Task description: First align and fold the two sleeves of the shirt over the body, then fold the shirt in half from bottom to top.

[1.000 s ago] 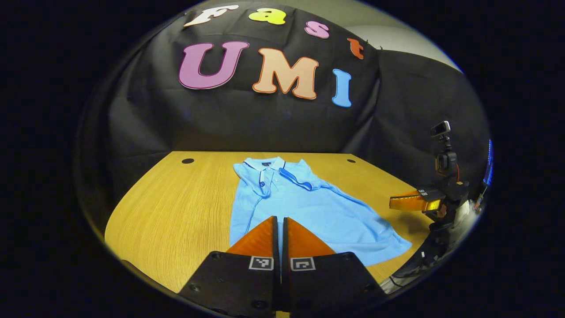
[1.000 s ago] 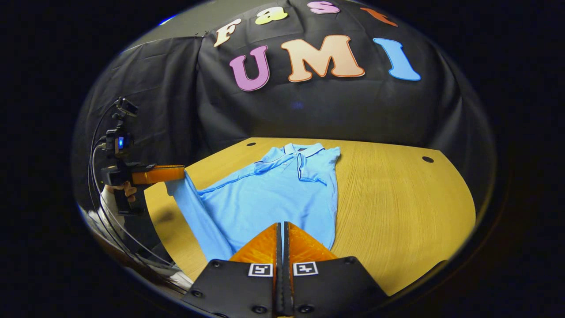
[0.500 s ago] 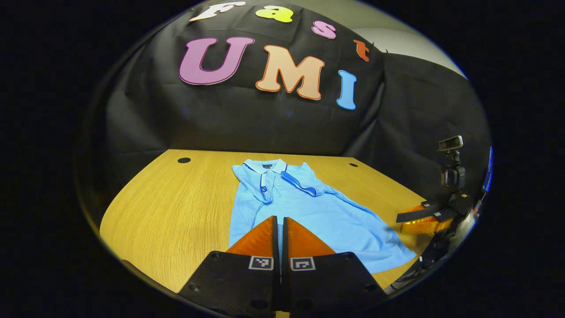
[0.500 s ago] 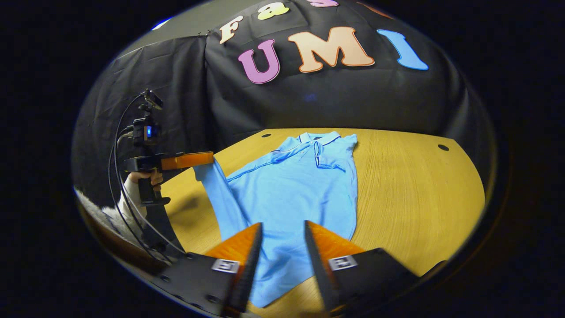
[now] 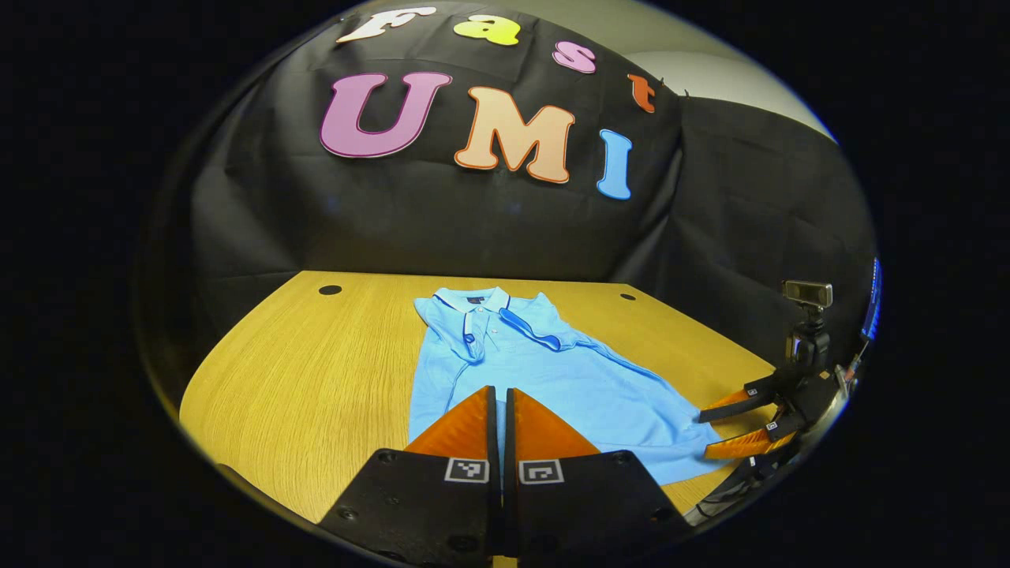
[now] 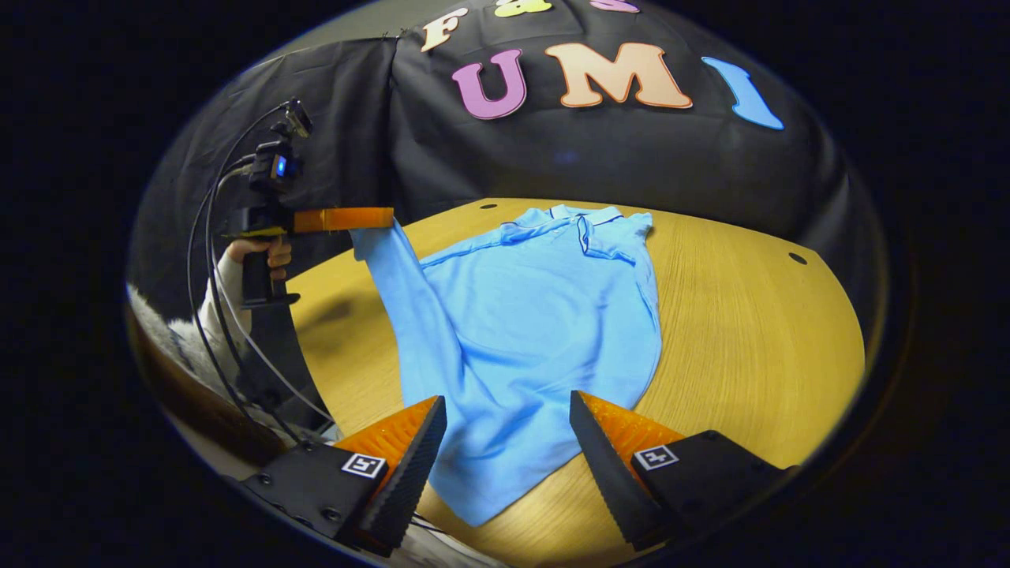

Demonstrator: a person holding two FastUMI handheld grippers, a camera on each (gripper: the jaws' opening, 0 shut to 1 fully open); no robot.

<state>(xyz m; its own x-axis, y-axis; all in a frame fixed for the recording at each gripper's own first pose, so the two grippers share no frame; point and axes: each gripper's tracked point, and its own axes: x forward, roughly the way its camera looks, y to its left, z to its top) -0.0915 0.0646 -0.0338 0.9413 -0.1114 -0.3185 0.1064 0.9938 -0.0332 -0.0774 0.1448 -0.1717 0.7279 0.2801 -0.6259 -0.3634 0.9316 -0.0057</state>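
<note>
The right gripper is spread wide over the bottom hem of the blue polo shirt, likely to grab it. The left gripper pinches 1 hem corner and lifts it. The shirt lies on the wooden table, with bare wood beside it.

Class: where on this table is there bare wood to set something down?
Free: the table between its edge and the shirt in the left gripper view; likewise the far side in the right gripper view. Crowded: the near hem, between the right tongs.
</note>
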